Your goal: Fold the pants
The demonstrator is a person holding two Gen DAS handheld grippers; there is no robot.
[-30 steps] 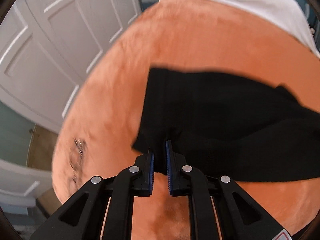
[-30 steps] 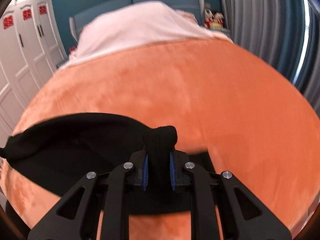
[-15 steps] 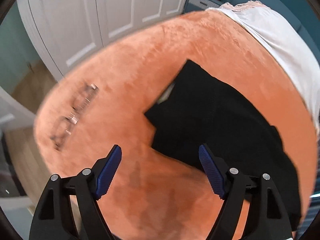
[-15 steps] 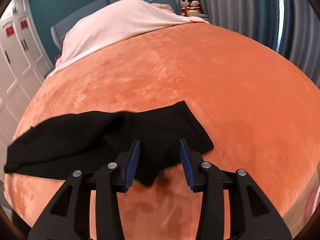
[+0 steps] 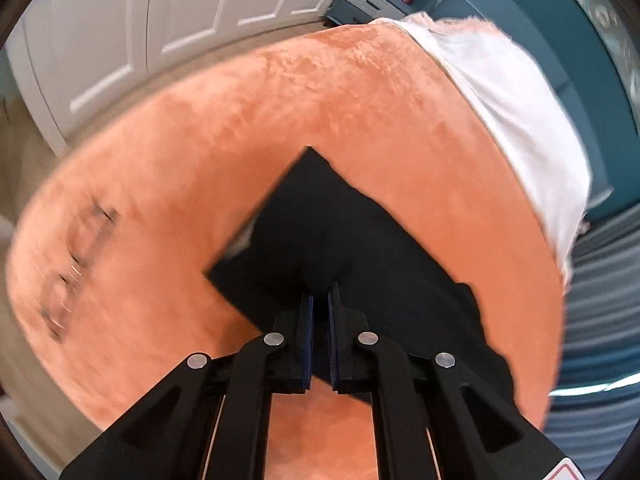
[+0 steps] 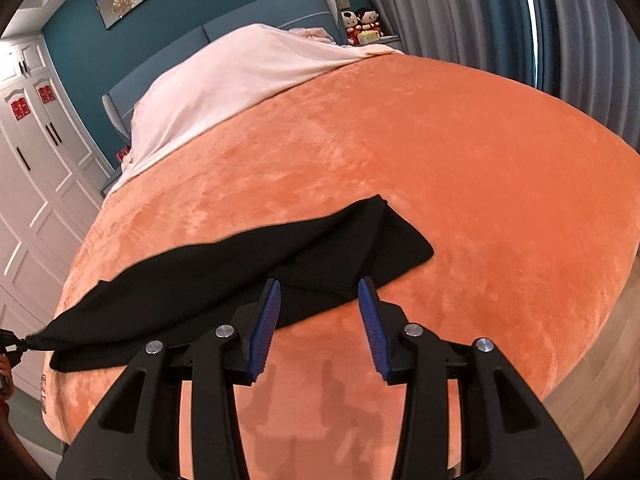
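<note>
Left tool (image 5: 319,300), open a moment ago, now pinches black pants (image 5: 360,248) near bed (image 5: 360,100) left edge; right tool (image 6: 319,312) stays open, next fold starting.

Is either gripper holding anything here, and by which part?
Left gripper is shut on the black pants, pinching their near edge. Right gripper is open, holding nothing.

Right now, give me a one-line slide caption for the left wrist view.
Left tool shut on black pants lying across an orange blanket, glasses blurred nearby.
</note>
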